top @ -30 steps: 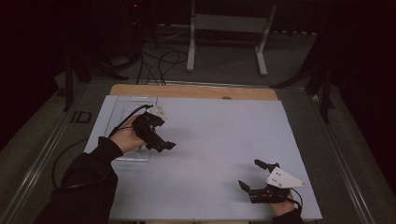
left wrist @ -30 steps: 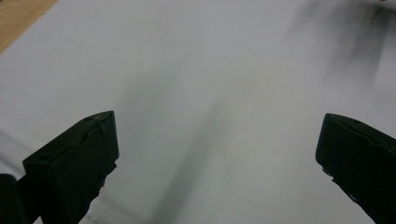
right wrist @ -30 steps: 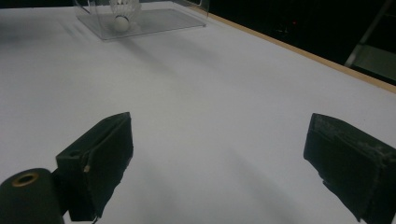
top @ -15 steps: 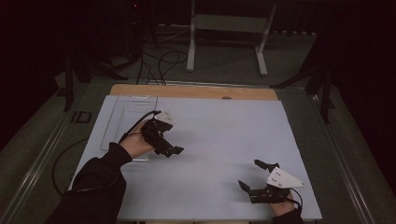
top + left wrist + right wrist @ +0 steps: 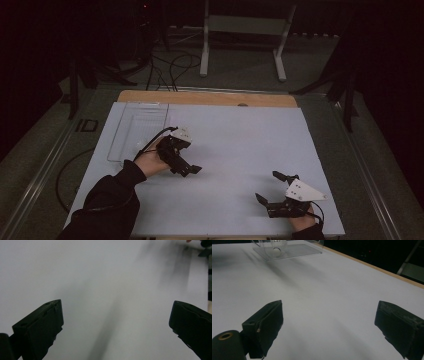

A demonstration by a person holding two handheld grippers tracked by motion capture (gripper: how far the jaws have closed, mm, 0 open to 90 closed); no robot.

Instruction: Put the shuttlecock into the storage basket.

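Nearest the person, the right gripper (image 5: 274, 187) sits low at the near right corner of the white counter (image 5: 240, 150), held by a hand at the bottom edge, its grey three-cornered plate on top. Its fingers (image 5: 265, 326) stand wide apart with nothing between them, only bare white surface (the right gripper view shows this plainly).

Further in and to the left, the left gripper (image 5: 187, 169) is held by the left hand (image 5: 149, 161), a dark sleeve (image 5: 107, 210) running down to the bottom edge and a cable looping off behind. Its fingers (image 5: 41, 328) are likewise spread wide and empty, pointing across the blank counter.

Beyond that hand, at the far left of the counter, lies a clear plastic tray (image 5: 135, 131). In the right gripper view a small white round thing (image 5: 277, 250) sits at the tray; what it is cannot be told.

Past the counter's wooden far edge stands a white frame (image 5: 242, 30) on the floor.
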